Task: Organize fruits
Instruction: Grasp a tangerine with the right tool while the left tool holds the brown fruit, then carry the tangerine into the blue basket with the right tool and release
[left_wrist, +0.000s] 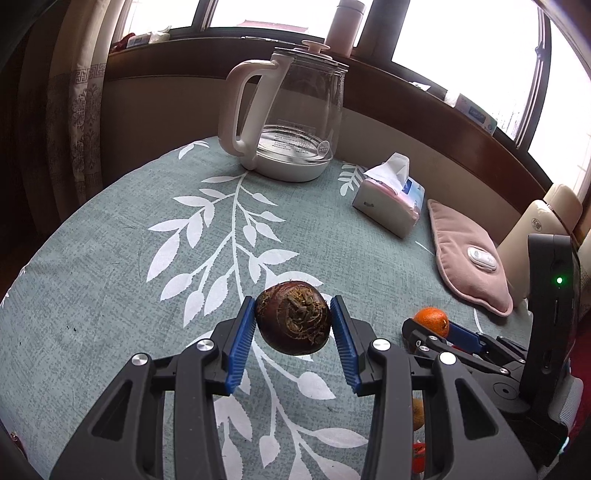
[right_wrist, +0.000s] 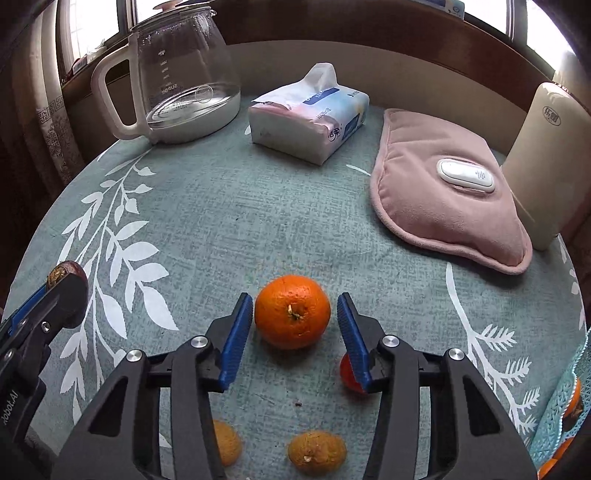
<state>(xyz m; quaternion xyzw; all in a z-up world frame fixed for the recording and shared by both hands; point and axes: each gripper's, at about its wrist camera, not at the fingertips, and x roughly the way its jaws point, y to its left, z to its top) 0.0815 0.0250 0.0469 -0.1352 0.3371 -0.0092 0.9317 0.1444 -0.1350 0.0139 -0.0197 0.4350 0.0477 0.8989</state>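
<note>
My left gripper (left_wrist: 293, 312) is shut on a dark brown fruit (left_wrist: 293, 326) with a rough, dry crown, held just above the leaf-print tablecloth (left_wrist: 147, 295). The same fruit (right_wrist: 66, 273) shows at the left edge of the right wrist view. An orange (right_wrist: 291, 317) rests on the cloth between the blue pads of my right gripper (right_wrist: 295, 306). The left pad is at its skin. A thin strip of cloth shows between the fruit and the right pad. In the left wrist view this orange (left_wrist: 431, 319) sits at the right gripper's tips.
Two dull yellow-orange fruits (right_wrist: 317, 450) (right_wrist: 227, 443) and a small red one (right_wrist: 347, 373) lie near my right gripper. A blue mesh basket (right_wrist: 557, 413) holding oranges is at the right edge. Behind stand a glass kettle (right_wrist: 181, 74), a tissue pack (right_wrist: 306, 114), a pink heating pad (right_wrist: 443, 192) and a cream device (right_wrist: 546, 155).
</note>
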